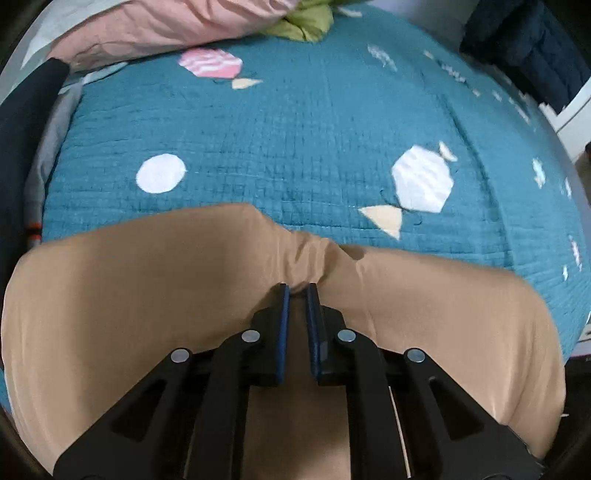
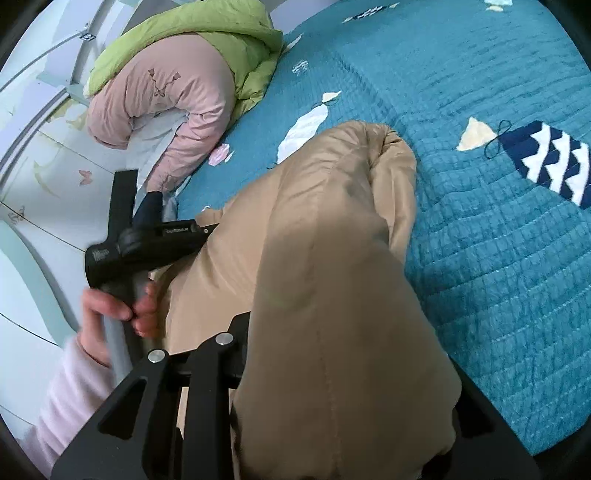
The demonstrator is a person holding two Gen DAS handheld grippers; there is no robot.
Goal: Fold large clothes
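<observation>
A tan garment [image 1: 147, 288] lies across the near part of a teal quilted bedspread [image 1: 295, 140]. My left gripper [image 1: 297, 291] points steeply down onto the garment's far edge, and its blue pads [image 1: 283, 325] are shut on a bunched pinch of tan cloth. From the right wrist view, that left gripper [image 2: 205, 229] bites the side of the tan garment [image 2: 332, 229], held by a person's hand [image 2: 110, 306] in a pale pink sleeve. My right gripper [image 2: 288, 332] is buried under a thick fold of the garment that rises from its jaws; only its left finger [image 2: 240, 328] shows.
A pink padded garment [image 2: 166, 99] and a green one [image 2: 207, 33] are piled at the head of the bed against a white wall. A dark navy item [image 1: 524, 48] hangs at the far right. Dark and grey clothing [image 1: 33, 122] lies along the bed's left edge.
</observation>
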